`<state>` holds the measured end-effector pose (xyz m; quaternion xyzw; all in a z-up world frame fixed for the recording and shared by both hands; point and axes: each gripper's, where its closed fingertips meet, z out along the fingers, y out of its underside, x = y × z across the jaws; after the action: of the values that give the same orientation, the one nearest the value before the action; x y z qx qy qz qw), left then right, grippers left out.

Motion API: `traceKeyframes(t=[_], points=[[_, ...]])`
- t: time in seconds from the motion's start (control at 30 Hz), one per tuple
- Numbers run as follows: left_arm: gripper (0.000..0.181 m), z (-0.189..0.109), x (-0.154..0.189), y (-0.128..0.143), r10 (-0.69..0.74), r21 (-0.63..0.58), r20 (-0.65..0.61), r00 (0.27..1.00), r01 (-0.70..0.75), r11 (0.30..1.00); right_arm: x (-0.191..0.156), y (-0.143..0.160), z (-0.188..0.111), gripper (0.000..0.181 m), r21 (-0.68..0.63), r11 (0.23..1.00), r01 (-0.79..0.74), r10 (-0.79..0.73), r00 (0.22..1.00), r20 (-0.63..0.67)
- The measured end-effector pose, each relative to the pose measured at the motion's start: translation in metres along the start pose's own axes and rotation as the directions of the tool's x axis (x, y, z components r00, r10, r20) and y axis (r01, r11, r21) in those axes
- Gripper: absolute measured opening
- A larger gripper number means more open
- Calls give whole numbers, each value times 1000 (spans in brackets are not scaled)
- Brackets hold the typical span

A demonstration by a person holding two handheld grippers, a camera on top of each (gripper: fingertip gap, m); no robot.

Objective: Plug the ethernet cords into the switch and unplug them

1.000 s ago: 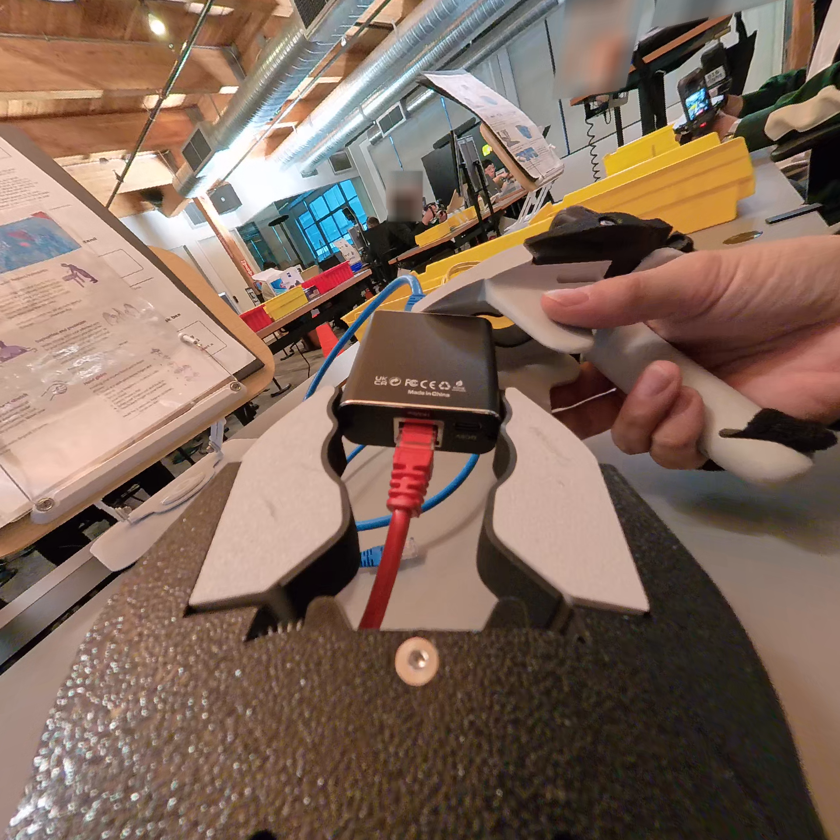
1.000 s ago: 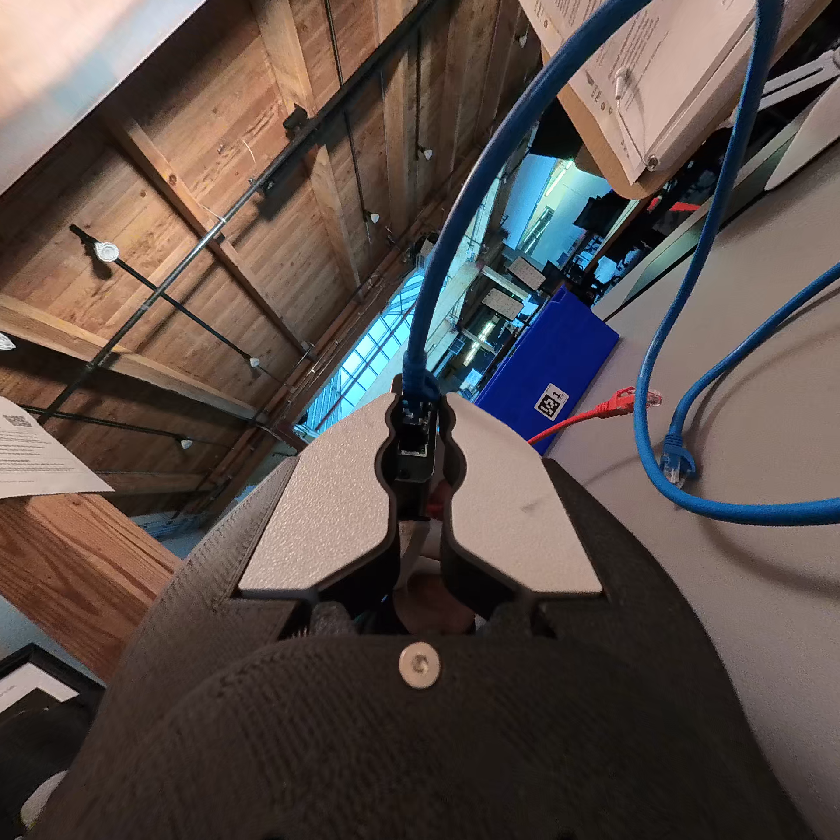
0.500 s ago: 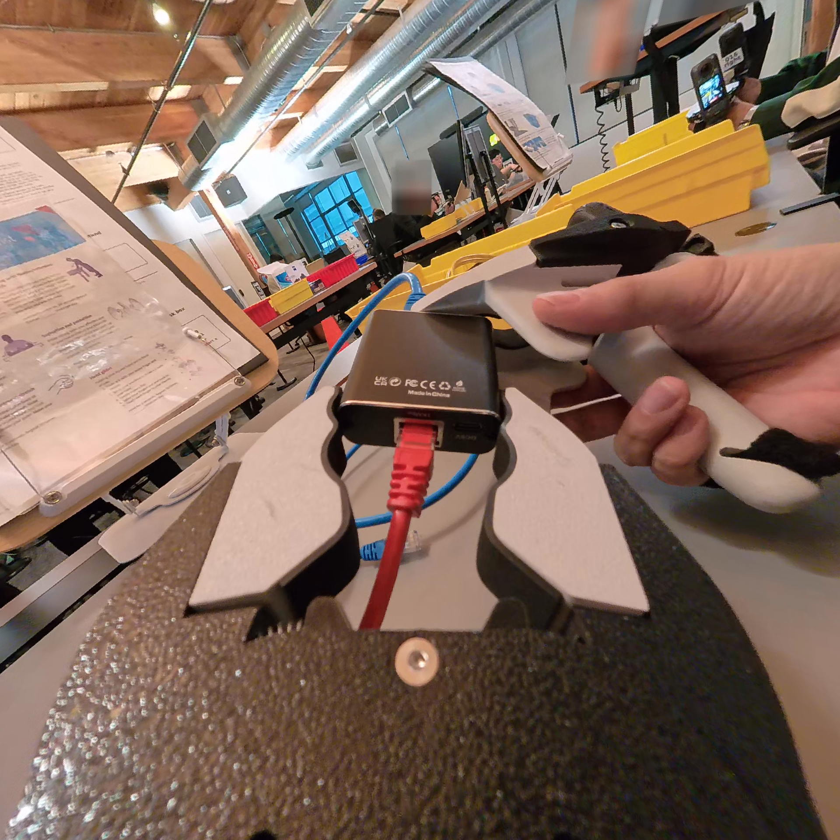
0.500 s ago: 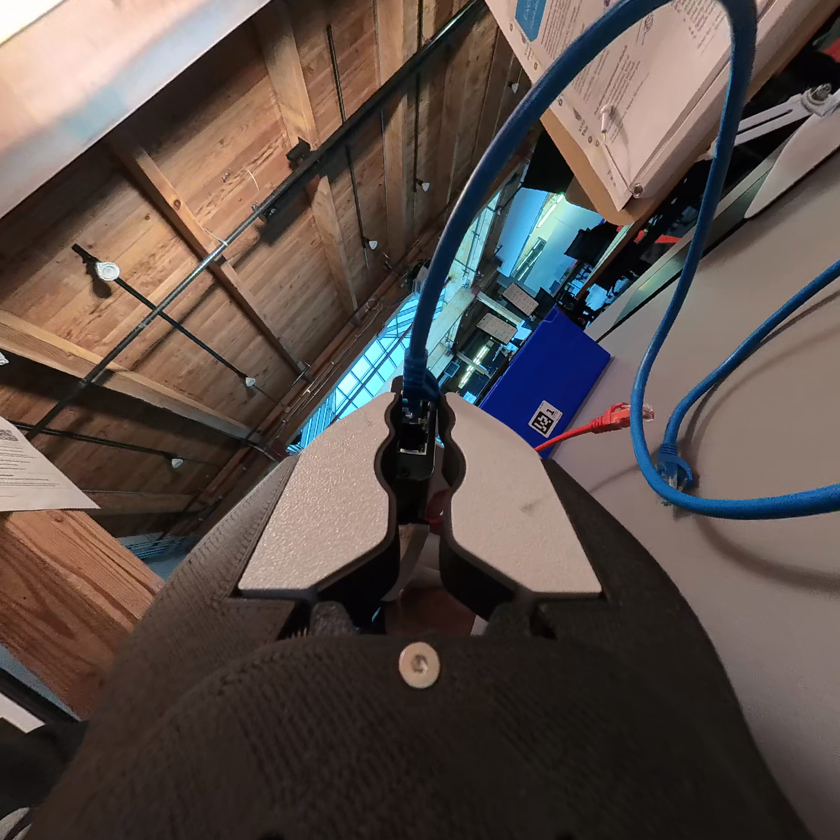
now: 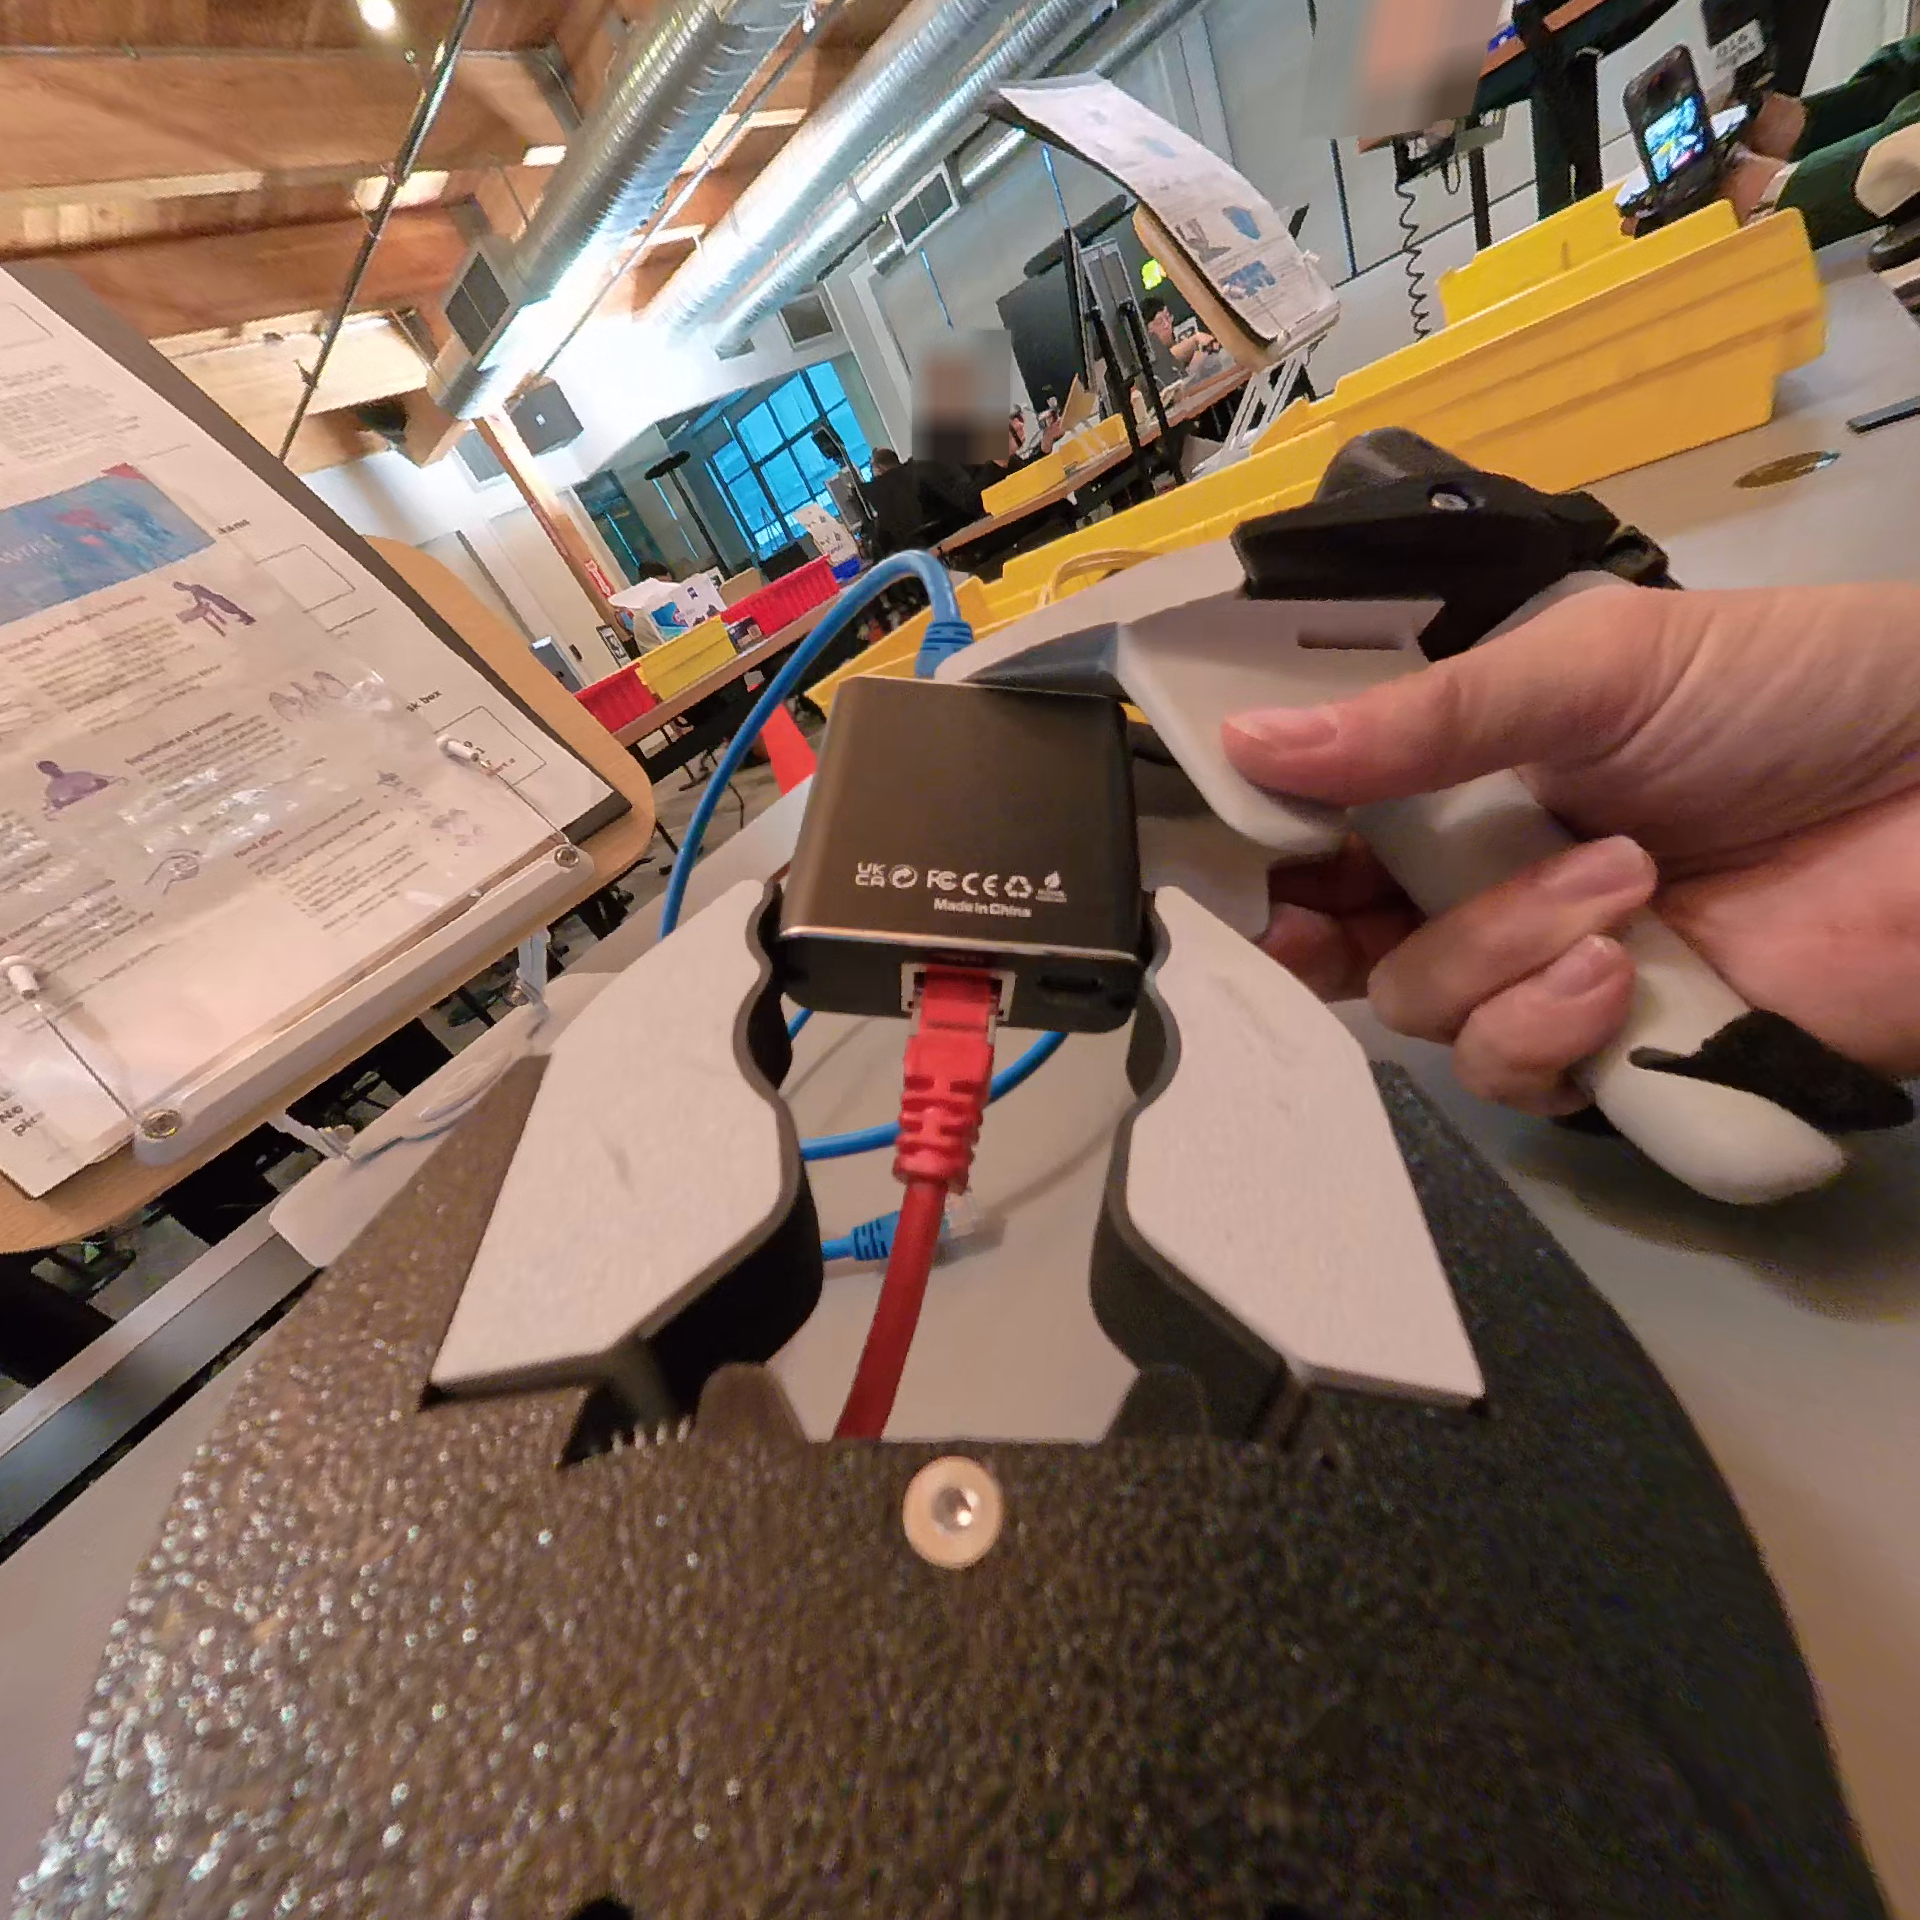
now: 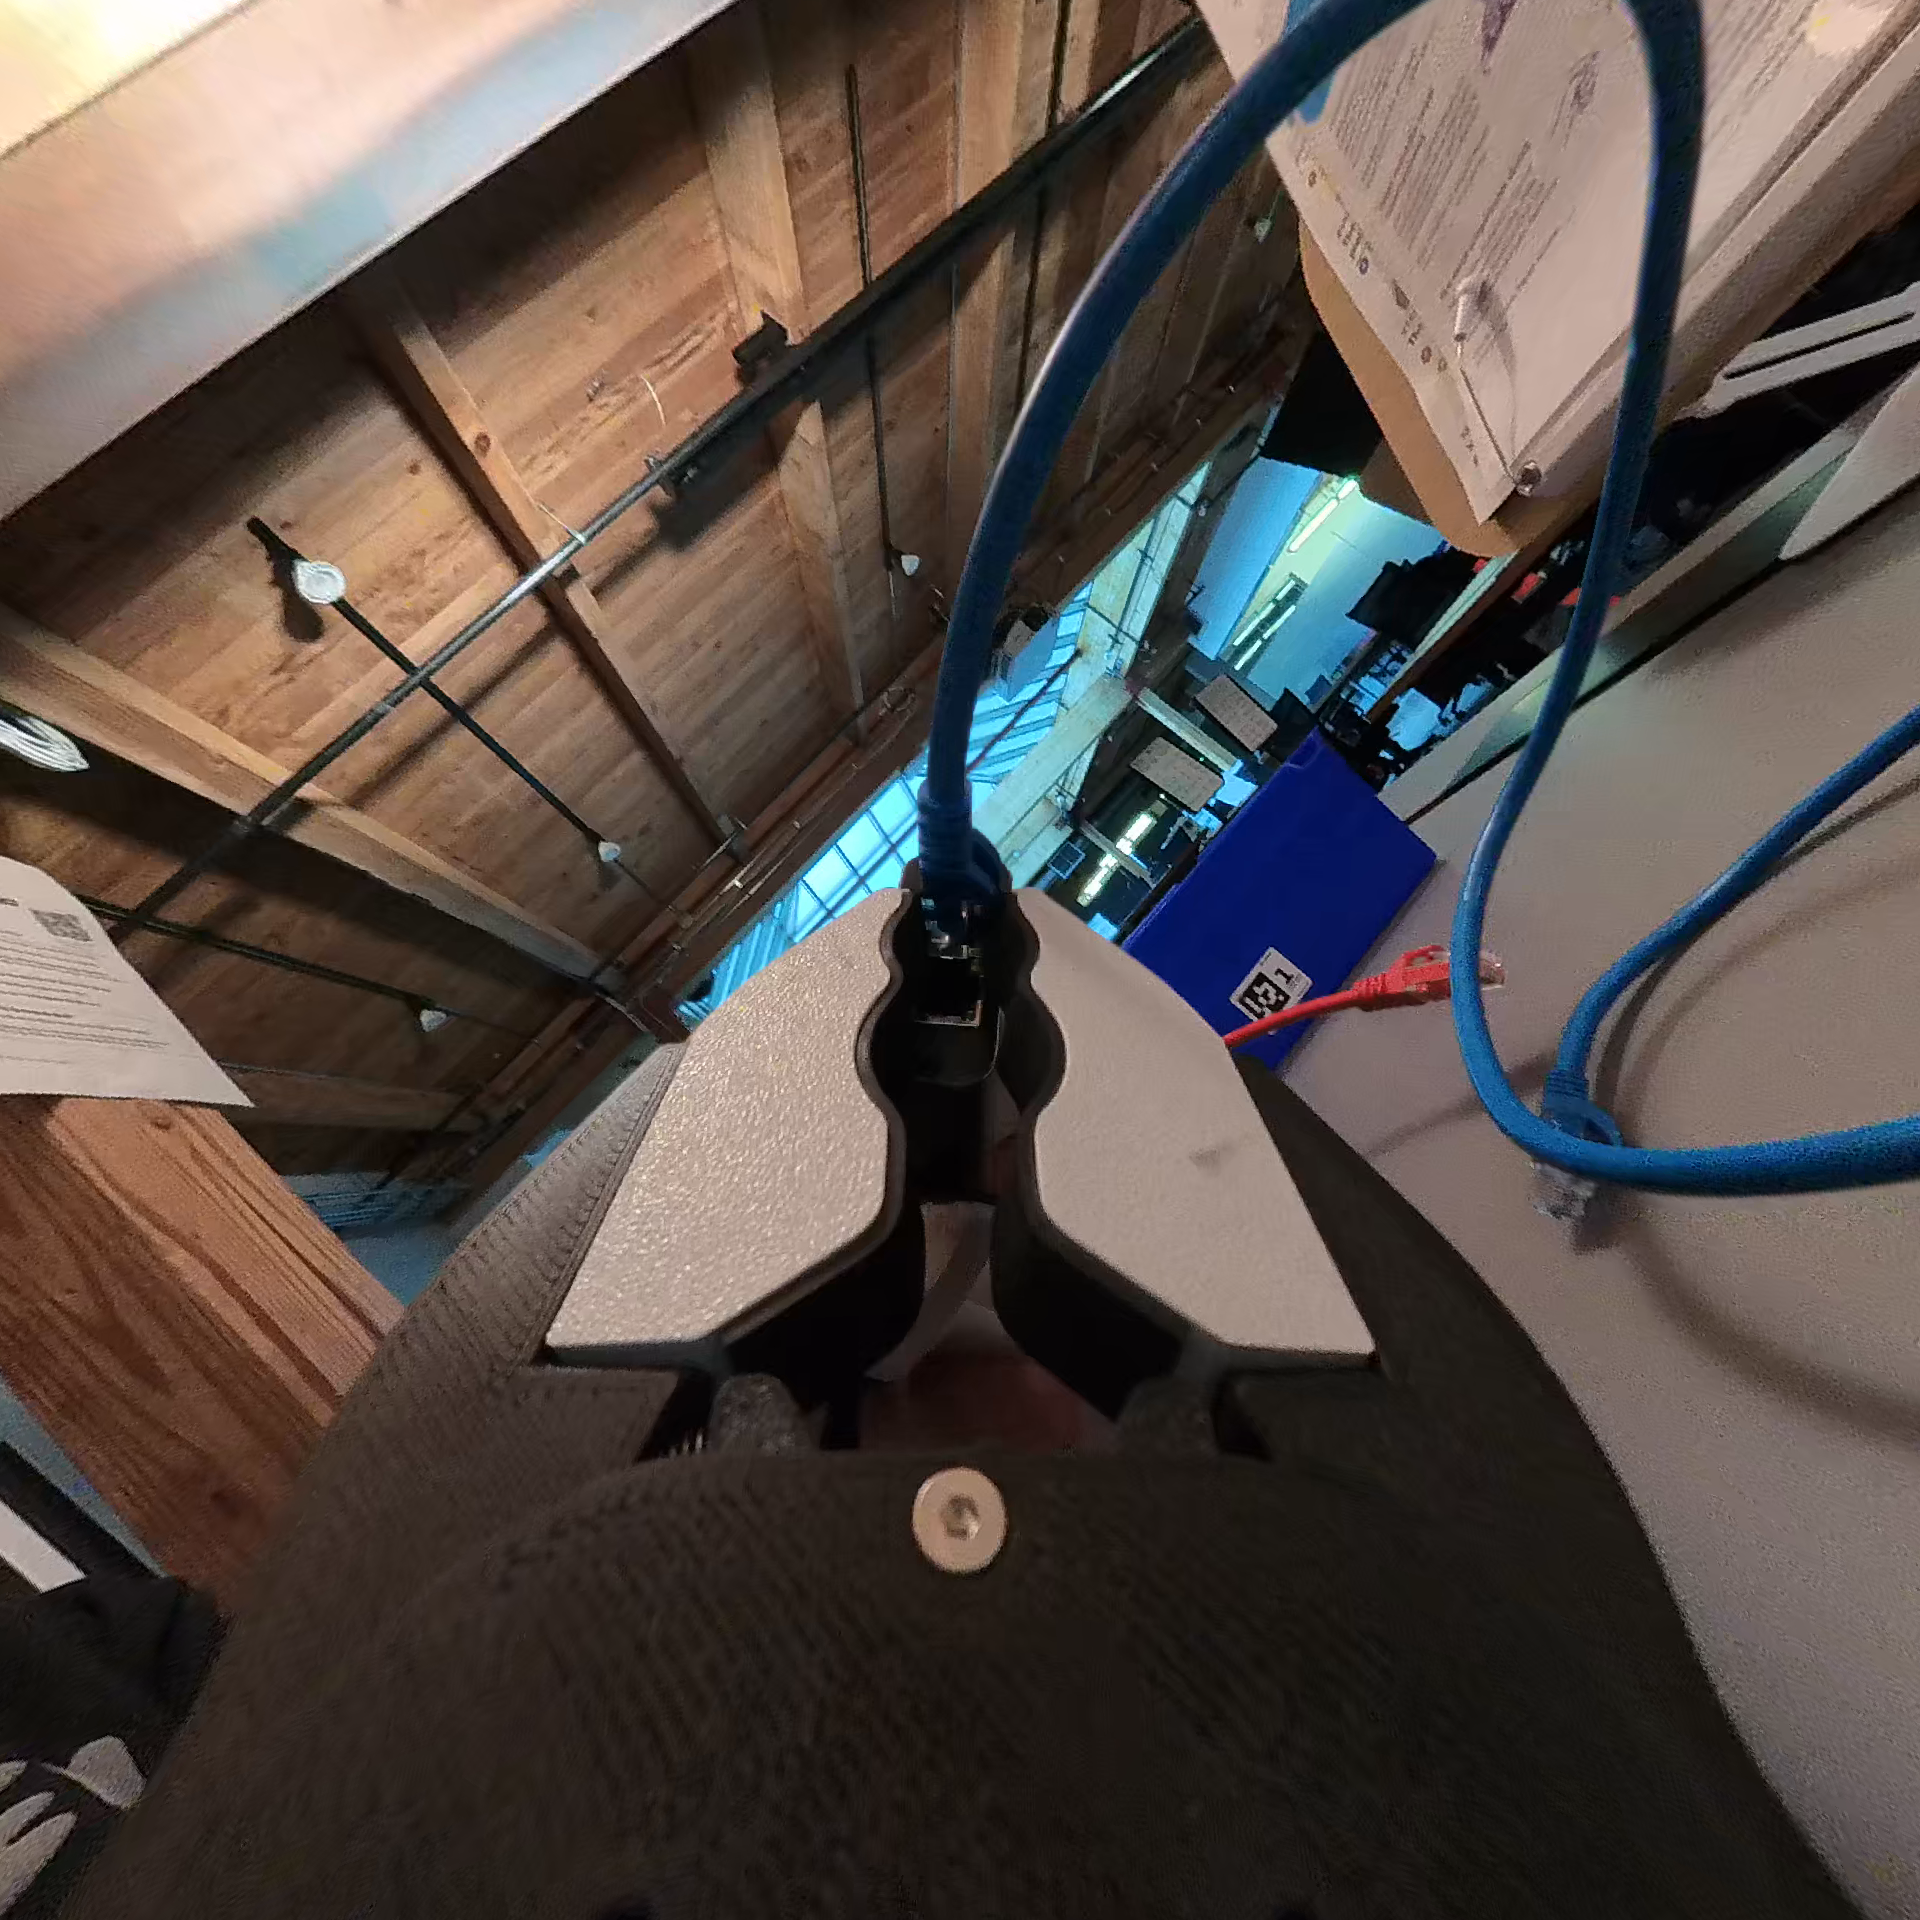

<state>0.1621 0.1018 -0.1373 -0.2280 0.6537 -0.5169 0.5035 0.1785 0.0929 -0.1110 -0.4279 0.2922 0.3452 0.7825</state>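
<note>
Switch [image 5: 961, 831] held above the surface [image 5: 1662, 1351], between the fingers of the left gripper [image 5: 961, 971], near end facing the camera. One cord [image 5: 935, 1122] plugged into that near end, running back between the fingers. Right gripper [image 5: 1049, 675] closed on the far end of the switch, hand [image 5: 1621, 831] to the right around its handle. Second cord [image 6: 1039, 416] plugged into the far end, arching up and over, down to the surface at the left gripper's left. Loose plug [image 5: 862, 1238] lying on the surface beneath the switch. Document stand [image 5: 260, 779] left of the switch. Bins [image 5: 1558, 343] behind, to the right.
</note>
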Motion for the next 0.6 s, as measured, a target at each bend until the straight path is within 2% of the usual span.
traceKeyframes(t=[0.23,0.4,0.6], points=[[63,-2,-6,-4,22,2,61,998,-23,1000,-4,-1,8,13,14,1000,1,-1,999,37],[63,-1,-7,5,29,-52,60,998,-26,998,9,1,6,14,9,1000,-19,19,999,36],[63,-3,-6,1,11,-13,41,999,-10,1000,5,0,6,14,-22,999,42,-41,999,34]])
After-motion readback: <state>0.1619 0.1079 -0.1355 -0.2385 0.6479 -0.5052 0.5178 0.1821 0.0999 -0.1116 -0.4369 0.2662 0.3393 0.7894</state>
